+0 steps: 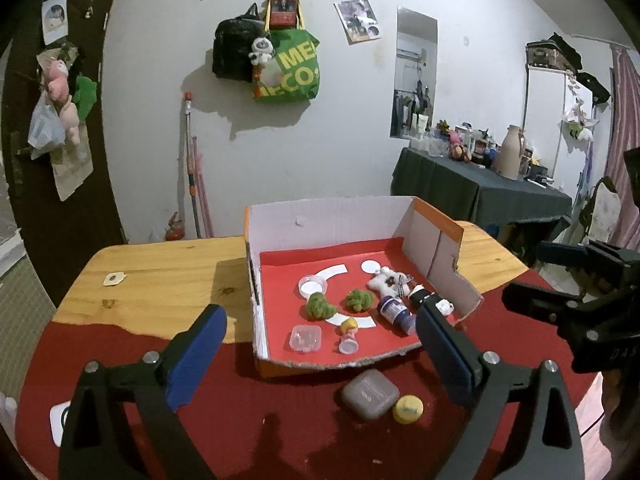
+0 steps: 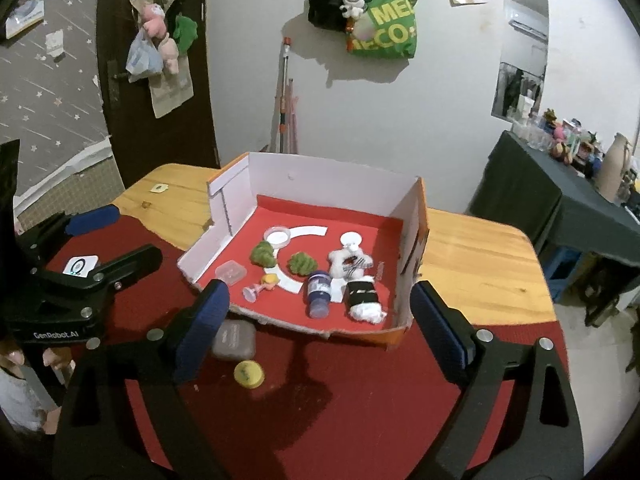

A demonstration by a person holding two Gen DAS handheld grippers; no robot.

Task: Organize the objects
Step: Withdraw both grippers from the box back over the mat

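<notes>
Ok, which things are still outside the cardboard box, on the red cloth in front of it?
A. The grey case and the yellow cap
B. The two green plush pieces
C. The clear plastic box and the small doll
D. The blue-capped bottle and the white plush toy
A: the grey case and the yellow cap lie on the red cloth just short of the cardboard box's torn front edge; the other things listed are all inside it.

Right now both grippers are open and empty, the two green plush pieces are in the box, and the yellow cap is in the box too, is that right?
Not quite: the yellow cap lies outside the box, on the red cloth in front of it, beside the grey case. Both wrist views show this. The rest holds: both grippers are open and empty, and the green plush pieces are in the box.
</notes>
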